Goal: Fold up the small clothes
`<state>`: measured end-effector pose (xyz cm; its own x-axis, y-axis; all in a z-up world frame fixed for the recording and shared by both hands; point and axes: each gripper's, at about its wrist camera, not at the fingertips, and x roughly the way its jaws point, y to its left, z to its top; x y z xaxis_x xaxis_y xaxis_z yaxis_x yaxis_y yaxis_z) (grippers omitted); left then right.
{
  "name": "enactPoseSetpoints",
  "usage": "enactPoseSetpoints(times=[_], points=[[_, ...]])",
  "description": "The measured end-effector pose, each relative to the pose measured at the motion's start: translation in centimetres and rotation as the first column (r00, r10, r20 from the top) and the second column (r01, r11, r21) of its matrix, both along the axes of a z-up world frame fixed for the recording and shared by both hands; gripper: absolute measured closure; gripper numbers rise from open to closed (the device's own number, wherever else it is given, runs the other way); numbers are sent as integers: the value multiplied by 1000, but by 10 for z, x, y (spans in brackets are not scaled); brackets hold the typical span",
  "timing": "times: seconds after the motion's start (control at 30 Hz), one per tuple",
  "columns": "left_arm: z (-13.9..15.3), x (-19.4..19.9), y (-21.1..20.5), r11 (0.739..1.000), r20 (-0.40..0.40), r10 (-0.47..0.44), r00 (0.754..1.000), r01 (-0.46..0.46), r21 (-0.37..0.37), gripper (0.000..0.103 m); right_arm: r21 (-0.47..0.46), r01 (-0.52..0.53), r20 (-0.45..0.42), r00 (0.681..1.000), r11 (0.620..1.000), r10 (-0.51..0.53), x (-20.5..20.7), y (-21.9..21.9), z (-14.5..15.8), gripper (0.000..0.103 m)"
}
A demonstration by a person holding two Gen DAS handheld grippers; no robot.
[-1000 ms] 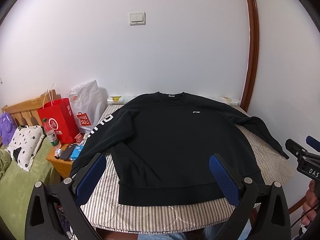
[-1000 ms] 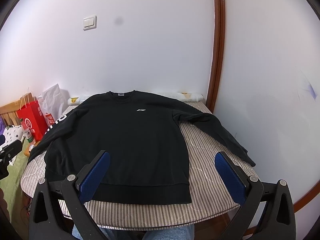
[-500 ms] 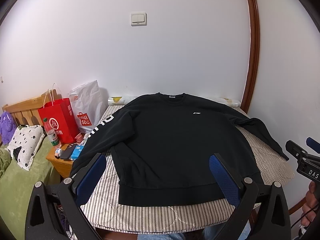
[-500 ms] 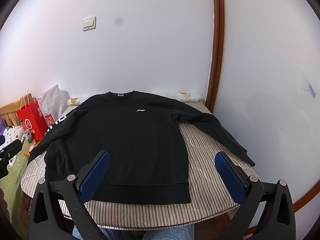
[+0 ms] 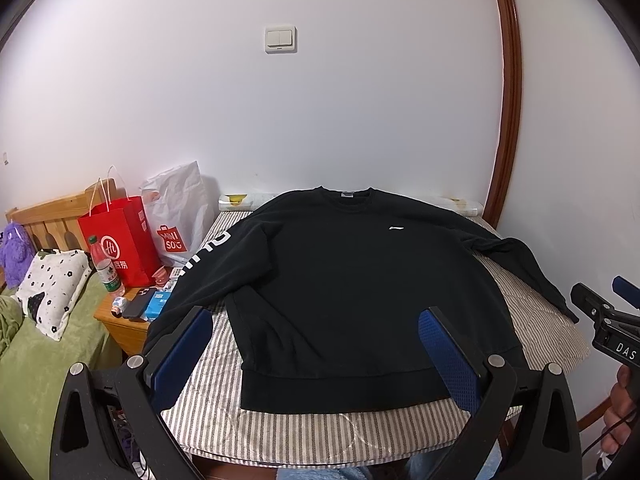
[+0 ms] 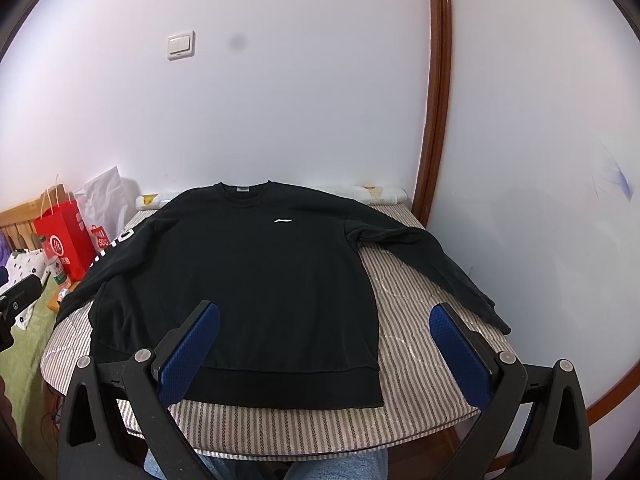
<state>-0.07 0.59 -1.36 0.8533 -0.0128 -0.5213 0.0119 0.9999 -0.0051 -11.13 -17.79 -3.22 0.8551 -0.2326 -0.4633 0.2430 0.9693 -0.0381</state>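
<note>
Your black sweatshirt (image 5: 360,300) lies face up and spread flat on the striped surface (image 5: 320,432), collar toward the wall and both sleeves angled outward, which looks like the smoothed-out layout you want before a first fold. You hold the left gripper (image 5: 316,356) and the right gripper (image 6: 324,354) above the near hem, jaws spread wide and gripping nothing. The hem sits below and beyond both pairs of jaws, apart from them, its right sleeve (image 6: 440,264) trailing off toward the edge.
</note>
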Motion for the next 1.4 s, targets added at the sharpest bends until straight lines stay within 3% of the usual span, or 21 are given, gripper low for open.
enactPoseSetpoints(times=[0.9,1.17,1.4], points=[[-9,18,18,999,-43,36,998,-37,-28,0,-14,-1,4,1000,1000,1,3,8,2,0],[-49,46,47,996,-125,54,991,-62,-62,0,-33,-14,-41,999,999,12,24,14,-16,0],[-107,82,83,989,-242,105,964,-128,-79,3,-31,-37,-98,995,999,34,61,22,-54,0]])
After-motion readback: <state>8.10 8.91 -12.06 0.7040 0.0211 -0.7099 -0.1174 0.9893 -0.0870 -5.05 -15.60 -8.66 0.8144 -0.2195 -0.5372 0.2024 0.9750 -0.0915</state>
